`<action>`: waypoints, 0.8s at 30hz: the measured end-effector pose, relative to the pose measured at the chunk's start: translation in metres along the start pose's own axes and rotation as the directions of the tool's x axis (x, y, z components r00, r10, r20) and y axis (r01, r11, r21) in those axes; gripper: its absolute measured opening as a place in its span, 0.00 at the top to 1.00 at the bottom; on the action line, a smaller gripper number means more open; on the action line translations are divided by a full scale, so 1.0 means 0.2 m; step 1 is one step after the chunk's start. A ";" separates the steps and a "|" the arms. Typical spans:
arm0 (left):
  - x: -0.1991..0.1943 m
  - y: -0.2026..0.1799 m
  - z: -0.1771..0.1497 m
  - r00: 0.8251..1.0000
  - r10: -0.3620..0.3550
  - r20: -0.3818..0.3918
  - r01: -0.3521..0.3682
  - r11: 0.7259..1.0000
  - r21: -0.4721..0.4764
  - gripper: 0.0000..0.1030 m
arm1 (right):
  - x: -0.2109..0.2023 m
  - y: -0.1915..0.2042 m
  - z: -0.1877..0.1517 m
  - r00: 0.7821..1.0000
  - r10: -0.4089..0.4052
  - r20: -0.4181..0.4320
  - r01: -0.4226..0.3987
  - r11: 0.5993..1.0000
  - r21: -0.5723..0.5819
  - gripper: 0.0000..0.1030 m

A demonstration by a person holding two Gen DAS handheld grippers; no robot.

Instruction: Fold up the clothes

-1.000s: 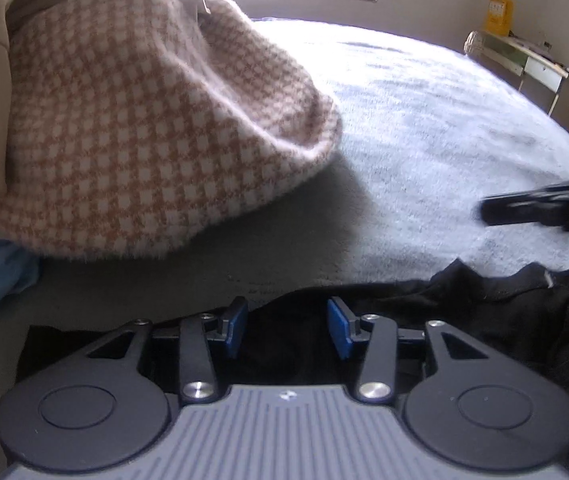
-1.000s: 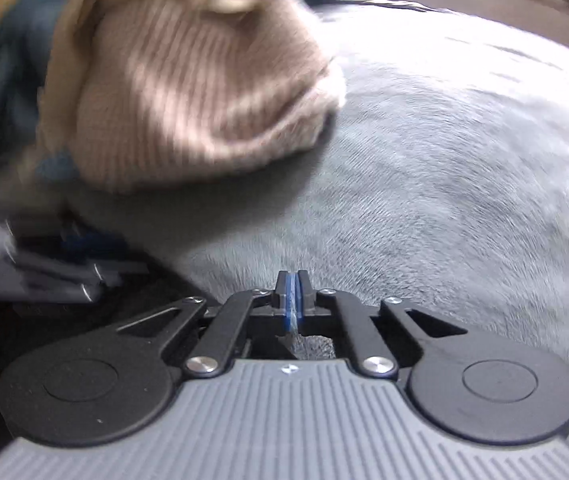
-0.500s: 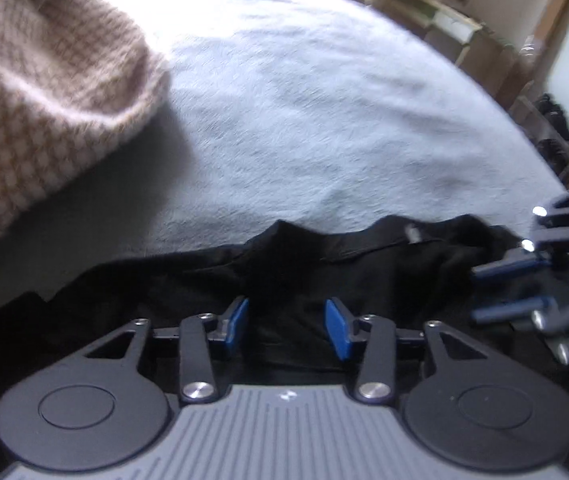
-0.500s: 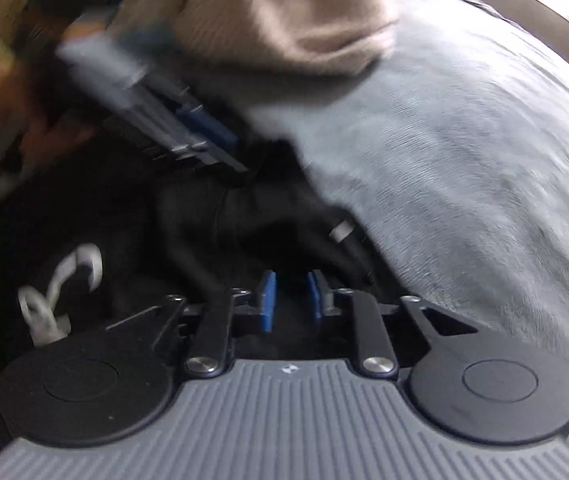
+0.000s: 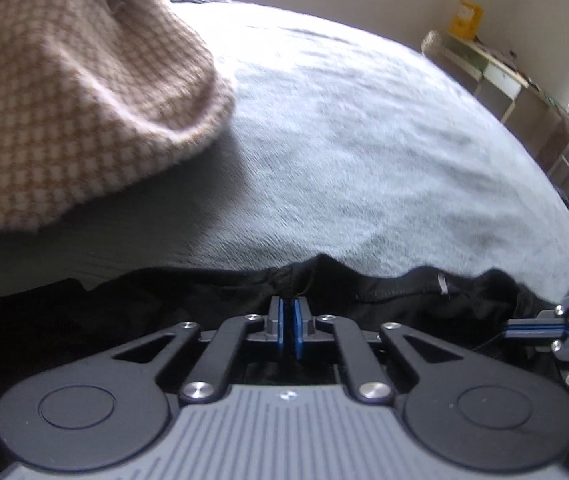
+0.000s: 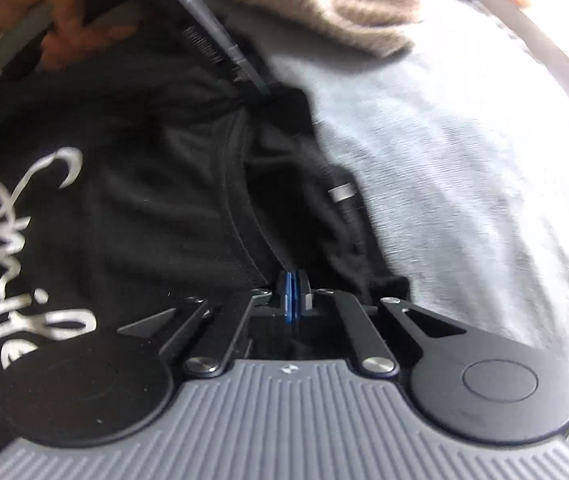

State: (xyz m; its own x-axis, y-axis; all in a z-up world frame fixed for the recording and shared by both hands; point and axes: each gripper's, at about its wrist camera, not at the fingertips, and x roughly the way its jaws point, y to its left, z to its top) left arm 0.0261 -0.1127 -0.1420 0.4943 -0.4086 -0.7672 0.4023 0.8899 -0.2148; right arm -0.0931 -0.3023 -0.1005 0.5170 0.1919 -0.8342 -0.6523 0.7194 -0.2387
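Left wrist view: the left tongs (image 5: 287, 328) are pressed nearly together on the far edge of the black T-shirt (image 5: 188, 300), pinching its hem or shoulder line. The shirt lies crumpled at the near edge of the grey bed (image 5: 364, 140), with the right tongs (image 5: 532, 327) beside them at the right, also pressed together. In the right wrist view the right tongs (image 6: 292, 296) pinch the shirt close to its collar seam. The step in hand looks like the 1st grasp: both top corners taken before spreading. Next, I judge, calls for lifting and drawing the 2 grips apart to flatten the shirt on the bed, clear of the checked knit (image 5: 64, 112). White script (image 6: 32, 256) on the chest reads roughly "smile"; a small tag (image 6: 341, 192) is unreadable.
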 end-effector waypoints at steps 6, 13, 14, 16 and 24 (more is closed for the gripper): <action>0.08 -0.01 -0.02 0.999 0.035 -0.009 -0.035 0.999 -0.034 0.90 | 0.08 -0.03 -0.05 0.993 -0.121 0.005 0.120 0.987 0.105 1.00; 0.00 -0.01 -0.02 0.998 0.011 0.065 -0.007 0.998 -0.057 0.53 | -0.07 -0.32 -0.23 0.976 -0.164 0.141 0.052 0.811 0.583 0.98; -0.02 -0.02 -0.01 0.997 0.019 0.076 -0.015 0.998 -0.057 0.53 | -0.13 -0.37 -0.26 0.969 -0.187 0.160 0.042 0.767 0.640 0.98; -0.07 -0.03 0.00 0.994 0.032 0.101 -0.025 0.997 -0.068 0.53 | -0.24 -0.45 -0.33 0.957 -0.231 0.175 0.033 0.687 0.725 0.97; -0.14 -0.34 -0.01 0.987 -0.137 0.086 0.131 0.989 0.065 0.52 | -0.41 -0.58 -0.75 0.972 -0.225 0.061 0.037 0.409 0.912 0.72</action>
State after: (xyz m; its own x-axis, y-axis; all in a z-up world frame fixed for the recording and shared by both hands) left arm -0.0160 -0.1609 -0.1073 0.4989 -0.5422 -0.6761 0.5131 0.8135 -0.2738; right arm -0.1427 -0.5003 -0.0794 0.6832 0.0656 -0.7272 0.2577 0.9102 0.3243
